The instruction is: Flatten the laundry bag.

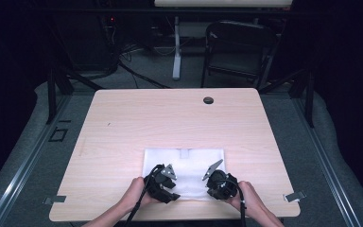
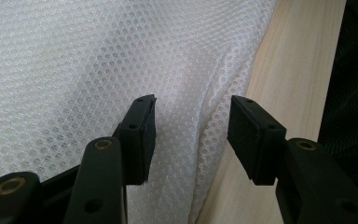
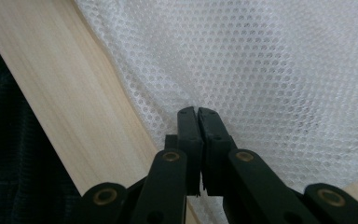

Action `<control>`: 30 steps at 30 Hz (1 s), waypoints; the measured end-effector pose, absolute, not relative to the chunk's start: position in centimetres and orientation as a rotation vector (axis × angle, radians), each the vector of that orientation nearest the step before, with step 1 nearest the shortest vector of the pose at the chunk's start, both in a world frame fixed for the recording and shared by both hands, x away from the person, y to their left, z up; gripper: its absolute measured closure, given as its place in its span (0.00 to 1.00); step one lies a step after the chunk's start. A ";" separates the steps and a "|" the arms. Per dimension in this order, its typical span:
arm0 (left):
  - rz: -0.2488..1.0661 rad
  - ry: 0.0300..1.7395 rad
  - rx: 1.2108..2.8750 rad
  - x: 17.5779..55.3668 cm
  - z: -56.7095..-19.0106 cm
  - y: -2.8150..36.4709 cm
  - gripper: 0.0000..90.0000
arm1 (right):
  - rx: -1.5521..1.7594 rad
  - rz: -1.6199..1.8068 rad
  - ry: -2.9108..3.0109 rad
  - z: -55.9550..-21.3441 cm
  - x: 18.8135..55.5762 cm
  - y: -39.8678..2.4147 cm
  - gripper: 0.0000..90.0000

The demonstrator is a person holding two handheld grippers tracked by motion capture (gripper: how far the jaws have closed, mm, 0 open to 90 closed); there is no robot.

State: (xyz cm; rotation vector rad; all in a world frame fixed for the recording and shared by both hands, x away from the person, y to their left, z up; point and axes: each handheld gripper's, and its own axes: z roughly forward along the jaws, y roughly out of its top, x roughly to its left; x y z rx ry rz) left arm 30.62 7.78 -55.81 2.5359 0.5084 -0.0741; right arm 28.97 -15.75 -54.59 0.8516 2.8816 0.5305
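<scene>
A white mesh cloth (image 1: pixel 184 161) lies flat on the near half of the wooden table (image 1: pixel 170 113). My left gripper (image 1: pixel 169 189) is at the cloth's near left corner and my right gripper (image 1: pixel 216 186) at its near right corner, each held in a hand. In the left gripper view the left gripper (image 2: pixel 193 102) is open, with a raised fold of the cloth (image 2: pixel 74 60) between its pads and a gap on the right pad's side. In the right gripper view the right gripper (image 3: pixel 198 111) is shut on the cloth (image 3: pixel 270 60) close to its edge.
The table's near edge (image 1: pixel 170 218) is just behind both hands; a strip of bare wood (image 2: pixel 298 70) separates cloth and edge. A round cable hole (image 1: pixel 208 100) is at the far side. A folding chair (image 1: pixel 238 52) stands beyond the table.
</scene>
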 end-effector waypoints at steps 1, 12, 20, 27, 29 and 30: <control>-0.067 0.508 2.535 30.6 -55.8 7.8 0.56 | 0.853 0.539 2.877 -54.5 28.9 -15.8 0.99; -0.033 0.479 2.502 30.3 -55.2 7.4 0.59 | 0.882 0.674 2.815 -52.3 28.9 -16.6 0.99; -0.034 0.447 2.512 30.5 -55.3 5.9 0.62 | 0.907 0.741 2.786 -51.6 28.7 -17.0 0.99; -0.056 0.439 2.550 30.5 -55.6 5.4 0.94 | 0.915 0.735 2.814 -51.9 28.8 -16.9 0.98; -0.063 0.459 2.546 30.6 -55.7 5.3 0.96 | 0.918 0.734 2.817 -51.9 28.8 -17.0 0.97; -0.074 0.471 2.548 30.7 -55.7 5.3 0.96 | 0.922 0.741 2.810 -51.9 28.7 -17.0 0.95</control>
